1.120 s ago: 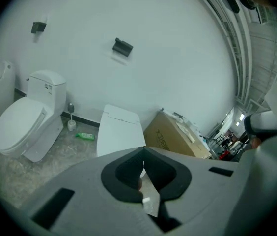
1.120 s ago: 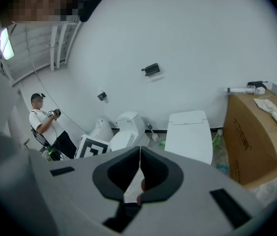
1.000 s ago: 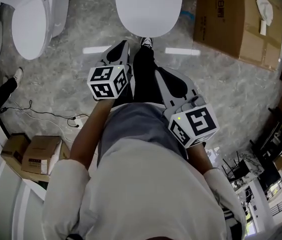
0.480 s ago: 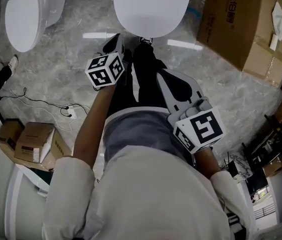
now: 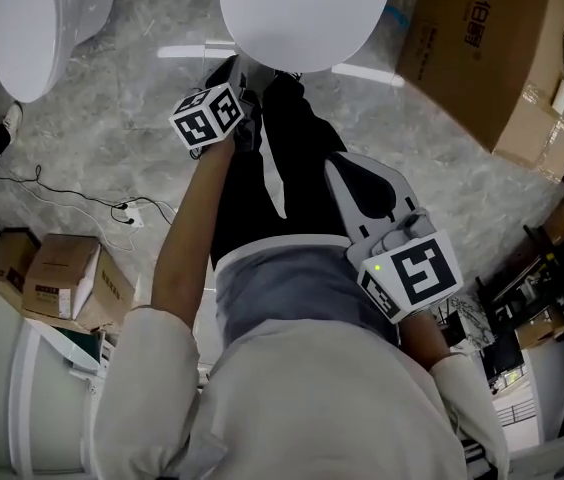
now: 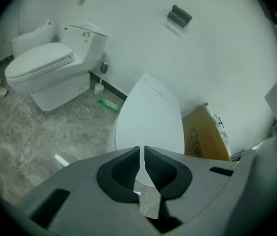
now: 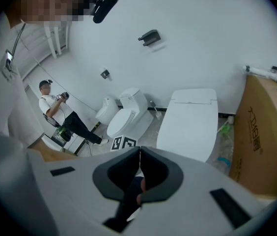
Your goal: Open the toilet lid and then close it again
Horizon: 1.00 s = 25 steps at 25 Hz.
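Left gripper (image 5: 232,70), jaws pressed together and holding nothing, is stretched out in front of the person, with its tip just beside the front rim of the toilet lid (image 5: 302,13). The head view does not show whether the tip touches the rim. In the left gripper view, the closed jaws of this gripper (image 6: 142,150) point at the lid (image 6: 151,117), which lies flat and shut on its bowl. The right gripper (image 5: 340,163) is held back near the person's waist, above a dark trouser leg and well apart from the lid. Its jaws (image 7: 139,154) also meet at the tips, with nothing pinched between them. From this gripper's view the lid (image 7: 190,122) is down in front of a rectangular cistern set against the white wall.

A second toilet (image 5: 27,28), also with its lid down, stands to the left of the first (image 6: 40,68). A large cardboard box (image 5: 482,58) sits to the right of the task toilet, near the wall. Two small cartons (image 5: 62,288) rest on the grey marbled floor (image 5: 112,98) at the person's left, and a thin cable (image 5: 82,193) trails between them and the second toilet. A green bottle (image 6: 109,103) lies on the floor by the wall between the two toilets. Another person (image 7: 55,109) stands beyond the second toilet.
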### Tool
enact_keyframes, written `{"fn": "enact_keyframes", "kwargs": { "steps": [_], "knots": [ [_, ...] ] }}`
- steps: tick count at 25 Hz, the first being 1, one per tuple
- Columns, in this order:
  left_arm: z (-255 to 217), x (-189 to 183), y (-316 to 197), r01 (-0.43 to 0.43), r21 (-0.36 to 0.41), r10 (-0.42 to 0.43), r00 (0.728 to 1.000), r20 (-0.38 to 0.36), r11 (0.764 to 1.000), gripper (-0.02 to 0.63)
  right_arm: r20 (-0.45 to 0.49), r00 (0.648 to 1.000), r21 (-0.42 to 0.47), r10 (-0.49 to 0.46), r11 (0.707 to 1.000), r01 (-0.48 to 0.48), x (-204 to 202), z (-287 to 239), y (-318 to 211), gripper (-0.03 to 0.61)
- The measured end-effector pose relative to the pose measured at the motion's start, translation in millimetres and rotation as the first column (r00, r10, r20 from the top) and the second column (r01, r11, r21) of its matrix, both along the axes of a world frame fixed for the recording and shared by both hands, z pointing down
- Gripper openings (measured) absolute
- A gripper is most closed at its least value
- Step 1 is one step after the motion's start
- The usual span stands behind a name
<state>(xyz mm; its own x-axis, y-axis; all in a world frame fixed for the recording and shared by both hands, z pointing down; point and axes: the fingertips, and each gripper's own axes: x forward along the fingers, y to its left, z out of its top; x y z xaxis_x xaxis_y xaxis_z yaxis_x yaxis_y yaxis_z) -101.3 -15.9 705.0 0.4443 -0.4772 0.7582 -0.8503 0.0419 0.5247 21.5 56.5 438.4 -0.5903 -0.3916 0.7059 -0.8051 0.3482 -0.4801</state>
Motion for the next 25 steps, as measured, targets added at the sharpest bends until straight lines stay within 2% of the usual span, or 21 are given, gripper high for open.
{"fn": "enact_keyframes", "kwargs": {
  "steps": [2,5,7,14,17,22,25],
  "knots": [
    [17.5,-2.4,0.0,0.028,-0.019,-0.028,1.0,-0.012,0.999,0.01,-0.009,1.0,-0.026,-0.003,1.0,0.002,2.8,9.0,2.6,0.011],
    [42.3,-1.2,0.1,0.037,-0.052,-0.039,0.999,-0.03,0.998,0.098,-0.001,1.0,-0.06,0.004,0.998,-0.005,6.5,20.0,4.7,0.011],
    [56.4,2.0,-0.2,0.028,-0.071,-0.029,0.999,-0.024,0.997,0.122,-0.005,1.0,-0.075,0.001,0.997,-0.002,10.0,26.1,6.3,0.011],
    [90.7,7.7,-5.2,0.069,-0.14,-0.08,0.994,-0.071,0.988,0.169,0.009,1.0,-0.133,-0.014,0.991,0.015,10.0,45.7,11.8,0.011],
    [105.3,10.2,-0.8,0.042,-0.164,-0.054,0.996,-0.073,0.986,0.184,0.012,1.0,-0.145,-0.013,0.989,0.015,9.2,49.1,12.9,0.011],
    [115.5,21.8,-2.5,0.037,-0.163,-0.061,0.987,-0.147,0.986,0.212,0.025,1.0,-0.162,0.003,0.987,0.002,12.6,53.1,13.7,0.011],
    [122.6,31.2,1.1,0.004,-0.172,-0.033,0.986,-0.164,0.985,0.212,0.023,1.0,-0.175,0.009,0.985,-0.004,17.2,56.7,14.4,0.011]
  ]
}}
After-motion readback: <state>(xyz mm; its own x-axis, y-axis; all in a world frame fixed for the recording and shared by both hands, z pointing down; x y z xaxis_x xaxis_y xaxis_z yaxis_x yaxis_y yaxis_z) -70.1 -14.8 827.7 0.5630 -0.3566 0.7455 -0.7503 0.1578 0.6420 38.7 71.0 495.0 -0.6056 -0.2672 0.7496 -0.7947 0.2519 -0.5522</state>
